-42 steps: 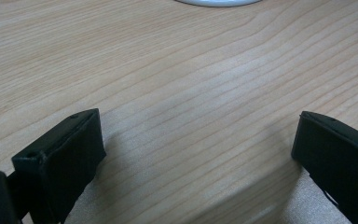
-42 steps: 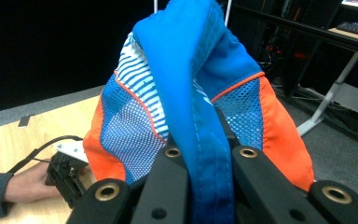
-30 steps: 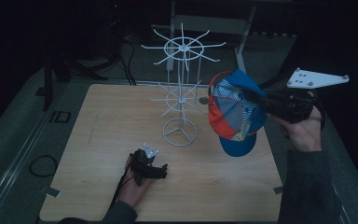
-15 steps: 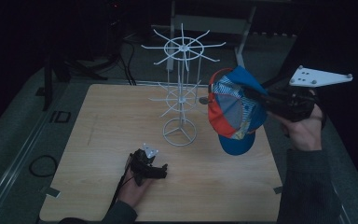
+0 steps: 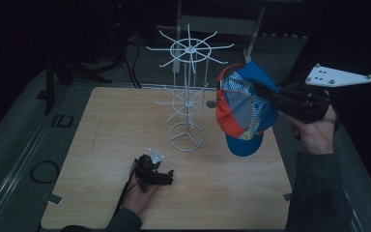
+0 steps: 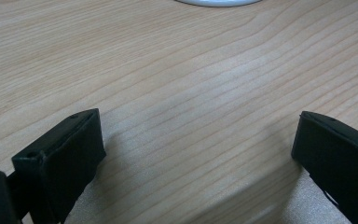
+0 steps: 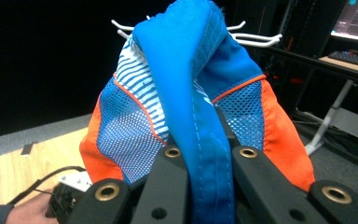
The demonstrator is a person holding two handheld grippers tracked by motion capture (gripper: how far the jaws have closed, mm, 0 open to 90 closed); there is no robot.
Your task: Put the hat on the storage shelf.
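Note:
A blue and orange cap with striped mesh panels hangs in the air over the table's right side, just right of a white wire rack. My right gripper is shut on the cap's blue fabric. In the right gripper view the cap is pinched in my right gripper, with the rack's arms behind it. My left gripper rests on the wooden table near its front edge. In the left gripper view my left gripper stands open over bare wood.
The rack's round base stands mid-table, and its rim lies just ahead of the left gripper. A cable loop lies on the floor at the left. A desk with a keyboard stands beyond the table.

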